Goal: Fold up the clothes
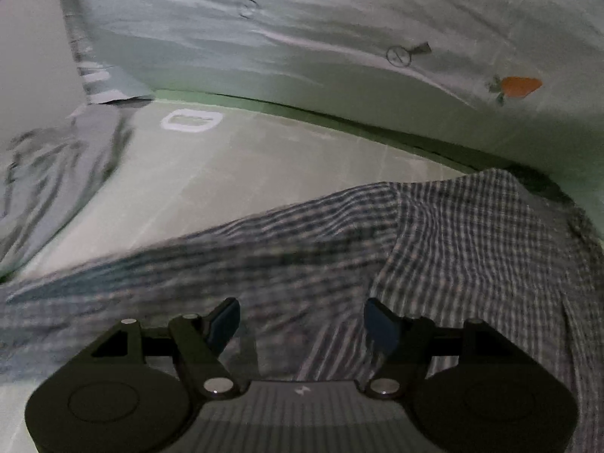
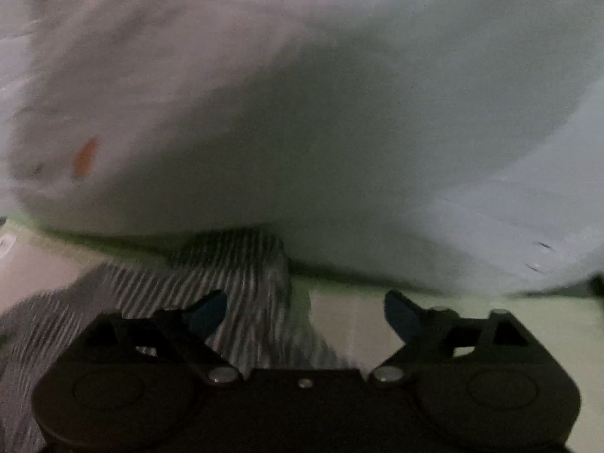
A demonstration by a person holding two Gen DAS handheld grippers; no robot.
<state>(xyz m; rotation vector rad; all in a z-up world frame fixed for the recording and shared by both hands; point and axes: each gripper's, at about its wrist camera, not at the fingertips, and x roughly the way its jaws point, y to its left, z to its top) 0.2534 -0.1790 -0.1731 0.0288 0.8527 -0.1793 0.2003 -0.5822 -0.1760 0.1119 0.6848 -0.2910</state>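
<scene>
From the left wrist view, the left claw [image 1: 302, 324] hangs spread and empty over a checked garment [image 1: 434, 234] that lies rumpled on a pale surface [image 1: 264, 166], which may be a bed or a mat; I cannot tell which. The cloth looks thin, light and limp, so it should bunch and slide instead of holding a crease. A pinch at a hem or corner, such as the raised edge at the far right, would likely serve better than a grab at the middle. Behind it rises a pale sheet with a carrot print [image 1: 521, 86], and a grey crumpled cloth [image 1: 49, 181] lies at the left. The right wrist view is blurred. The right claw [image 2: 305, 313] is likewise spread wide with nothing between its jaws. Only a peaked end of the checked garment [image 2: 241, 264] shows, under the left finger, with bare surface beneath the right one. This view gives the garment's end, but not its spread or the grey cloth.
</scene>
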